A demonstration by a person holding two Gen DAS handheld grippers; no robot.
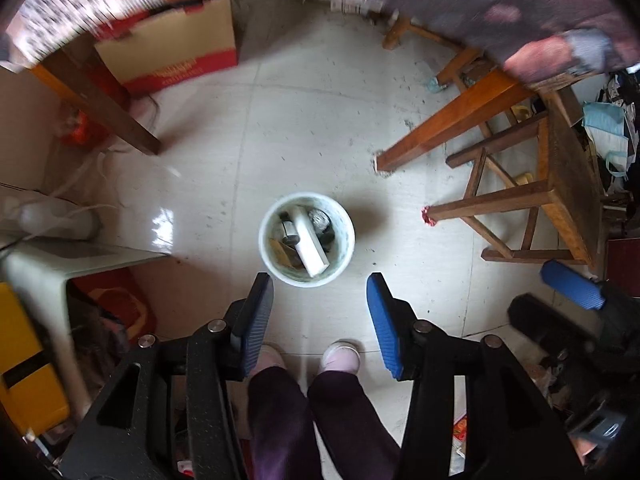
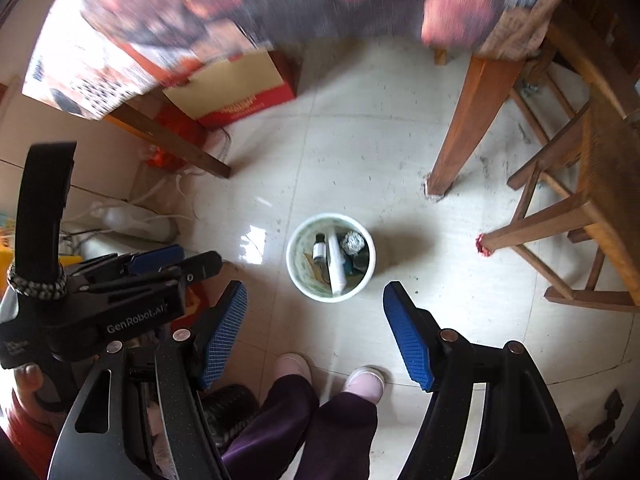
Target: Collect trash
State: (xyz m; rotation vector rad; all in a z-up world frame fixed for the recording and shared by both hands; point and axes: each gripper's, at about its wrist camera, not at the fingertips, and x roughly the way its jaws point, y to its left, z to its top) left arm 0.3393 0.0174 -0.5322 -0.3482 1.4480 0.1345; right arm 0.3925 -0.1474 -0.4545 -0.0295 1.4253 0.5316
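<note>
Both of my grippers hang over the floor with nothing between their pads. I have the left gripper (image 1: 320, 284) pointing straight down, its blue-padded fingers (image 1: 384, 320) spread to a middling gap, bare tile showing between them. The right gripper (image 2: 314, 292) tilts a little off vertical, jaws parted somewhat wider, also empty.

Just ahead of the left fingertips, nearly touching them in the left wrist view, sits the white bin (image 1: 344, 224) on the tile. Inside it I can see a white tube (image 1: 308, 244) lying diagonally, a crumpled foil ball (image 1: 320, 218), and some dark bits I can't make out. From the right wrist the same bin (image 2: 370, 254) lies just beyond and between the fingertips, with a small dark bottle (image 2: 319, 249) beside the tube (image 2: 336, 264) and the foil ball (image 2: 354, 242).

Below the grippers, toward me, the person's pink slippers (image 1: 340, 356) and dark purple trousers (image 1: 320, 420) stand near the bin. In the right wrist view the left gripper (image 2: 156, 264) shows off to the left side, a hand (image 2: 28, 380) beneath it.

Further out to the right stand a wooden table leg (image 1: 452, 124) and a wooden stool (image 1: 560, 200); ahead-left is a cardboard box (image 1: 172, 48) under a blurred cloth-covered table edge (image 2: 280, 0).
</note>
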